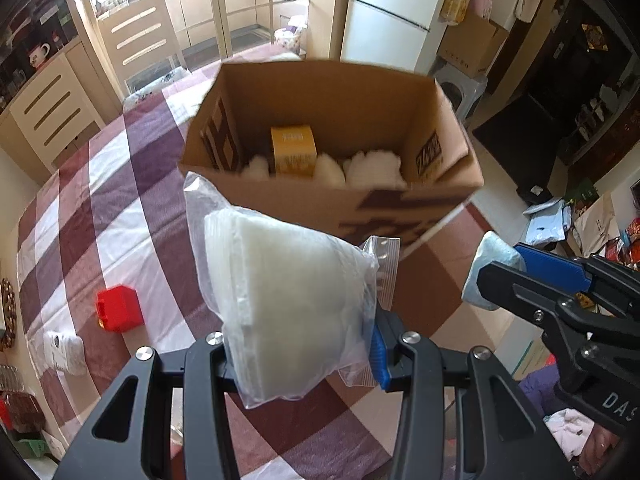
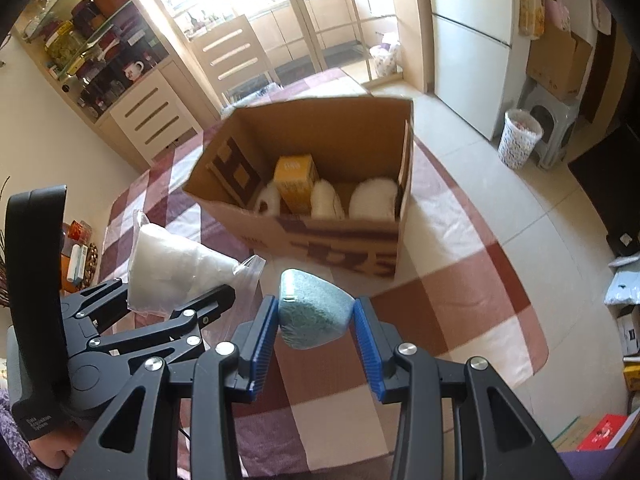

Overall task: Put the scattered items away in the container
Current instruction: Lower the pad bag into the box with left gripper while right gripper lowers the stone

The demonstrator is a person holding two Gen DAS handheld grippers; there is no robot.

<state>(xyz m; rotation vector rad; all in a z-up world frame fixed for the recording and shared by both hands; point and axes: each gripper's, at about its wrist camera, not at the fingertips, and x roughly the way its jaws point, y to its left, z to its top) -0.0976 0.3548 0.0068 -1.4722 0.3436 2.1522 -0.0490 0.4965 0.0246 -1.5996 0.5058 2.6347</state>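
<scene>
From the left wrist camera, the left gripper (image 1: 304,344) is clamped on a clear zip plastic bag of white pads (image 1: 288,304), held above the purple-and-white checked tablecloth (image 1: 112,208). Beyond stands the open brown cardboard box (image 1: 332,200), containing a yellow carton (image 1: 294,151) and white rolls (image 1: 372,170). A small red box (image 1: 119,309) lies on the cloth at left.

From the right wrist camera, the right gripper (image 2: 316,336) pinches a pale green speckled sponge (image 2: 314,310) between its blue pads (image 2: 262,336), near the box's front wall.
</scene>
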